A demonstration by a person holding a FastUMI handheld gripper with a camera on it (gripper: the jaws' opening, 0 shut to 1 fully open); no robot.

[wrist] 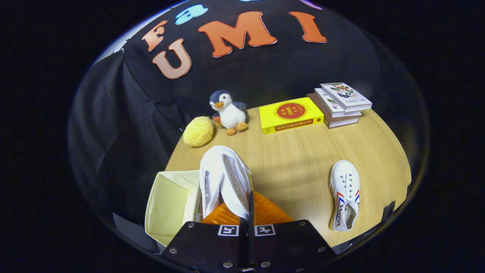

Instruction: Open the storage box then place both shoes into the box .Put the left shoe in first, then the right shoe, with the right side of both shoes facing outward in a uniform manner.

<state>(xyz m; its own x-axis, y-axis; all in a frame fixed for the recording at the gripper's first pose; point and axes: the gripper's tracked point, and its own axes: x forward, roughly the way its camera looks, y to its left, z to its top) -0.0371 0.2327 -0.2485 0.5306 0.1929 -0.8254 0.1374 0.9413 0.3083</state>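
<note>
The gripper (246,212) reaches forward and slightly downward, seen from just behind its two fingers. The two fingers (271,210) are drawn close together, with only a narrow gap between them, and both press against the side wall of a white shoe (224,178) that stands up between them and extends ahead of the tips. The flat mounting plates behind the fingers sit side by side, nearly touching, each carrying a small square marker.
</note>
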